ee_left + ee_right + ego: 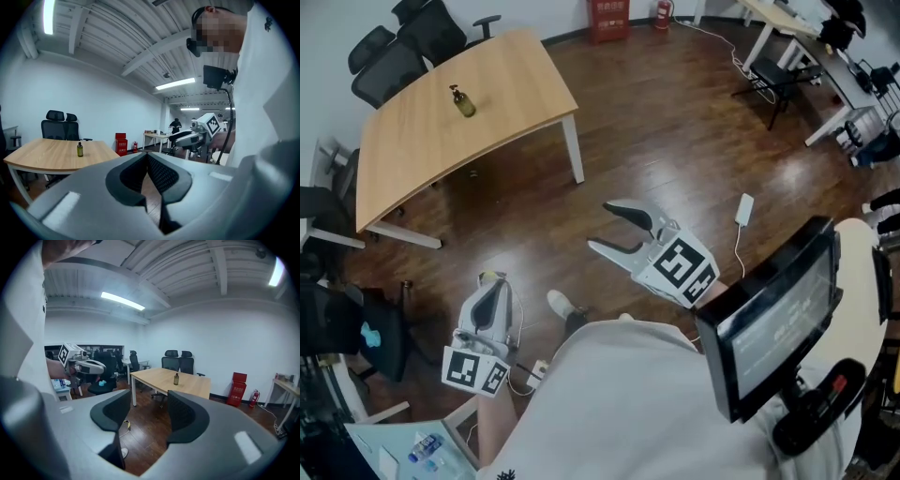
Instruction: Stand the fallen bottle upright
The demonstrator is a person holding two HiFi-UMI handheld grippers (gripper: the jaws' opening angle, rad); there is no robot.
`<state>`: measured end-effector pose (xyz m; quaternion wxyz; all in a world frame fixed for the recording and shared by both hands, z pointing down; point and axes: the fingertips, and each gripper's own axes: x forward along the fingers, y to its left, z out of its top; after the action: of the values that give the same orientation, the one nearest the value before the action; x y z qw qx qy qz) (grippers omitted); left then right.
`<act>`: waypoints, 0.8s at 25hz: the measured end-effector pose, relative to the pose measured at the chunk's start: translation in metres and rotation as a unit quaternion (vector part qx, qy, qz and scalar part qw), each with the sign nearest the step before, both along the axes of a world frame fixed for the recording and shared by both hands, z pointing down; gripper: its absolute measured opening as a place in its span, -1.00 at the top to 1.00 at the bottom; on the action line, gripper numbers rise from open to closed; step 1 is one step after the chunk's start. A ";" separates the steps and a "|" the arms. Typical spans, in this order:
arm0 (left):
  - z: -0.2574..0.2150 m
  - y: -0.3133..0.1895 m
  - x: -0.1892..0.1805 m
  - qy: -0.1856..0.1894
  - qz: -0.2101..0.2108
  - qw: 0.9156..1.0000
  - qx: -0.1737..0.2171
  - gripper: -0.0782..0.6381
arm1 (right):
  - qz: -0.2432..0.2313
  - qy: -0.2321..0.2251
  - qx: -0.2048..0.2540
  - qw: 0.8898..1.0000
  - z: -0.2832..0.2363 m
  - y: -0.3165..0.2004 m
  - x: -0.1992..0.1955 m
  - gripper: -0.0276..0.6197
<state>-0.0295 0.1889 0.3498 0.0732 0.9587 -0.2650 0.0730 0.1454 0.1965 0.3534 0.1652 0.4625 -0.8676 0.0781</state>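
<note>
A small dark bottle [464, 101] with a pump top stands upright on the wooden table [506, 70] at the far left; it also shows as the bottle [80, 149] and the bottle [176, 378]. Both grippers are far from it, held over the floor near my body. My left gripper [491, 281] hangs low with its jaws closed together and nothing between them [146, 157]. My right gripper [600, 225] points toward the table, jaws spread apart and empty [147, 404].
Black office chairs [398, 47] stand behind the table, another chair [342, 328] at the left. A red crate [607, 17] sits by the far wall. A white adapter [744, 208] with a cable lies on the floor. Desks [787, 37] fill the right. A screen [773, 323] is near my chest.
</note>
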 end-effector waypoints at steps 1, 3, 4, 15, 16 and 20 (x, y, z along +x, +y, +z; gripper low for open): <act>0.001 0.009 0.001 -0.002 -0.002 1.000 -0.002 0.78 | -0.003 -0.002 0.000 1.000 0.000 0.007 0.002 0.15; 0.004 0.024 0.005 -0.006 -0.005 1.000 -0.006 0.78 | -0.007 -0.004 0.001 1.000 0.002 0.020 0.005 0.15; 0.004 0.031 0.008 -0.007 -0.005 1.000 -0.007 0.78 | -0.008 -0.004 0.002 1.000 0.002 0.025 0.007 0.16; -0.002 0.066 0.048 -0.005 0.020 1.000 0.003 0.78 | 0.002 -0.002 0.013 1.000 -0.003 0.060 0.030 0.20; -0.002 0.066 0.049 -0.005 0.022 1.000 0.003 0.78 | 0.003 -0.002 0.013 1.000 -0.003 0.061 0.031 0.20; 0.002 0.069 0.050 -0.007 0.025 1.000 0.002 0.78 | 0.007 0.001 0.014 1.000 -0.002 0.064 0.034 0.21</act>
<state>0.0207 0.2576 0.3523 0.0679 0.9645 -0.2420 0.0814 0.1796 0.2602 0.3512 0.1589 0.4705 -0.8654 0.0663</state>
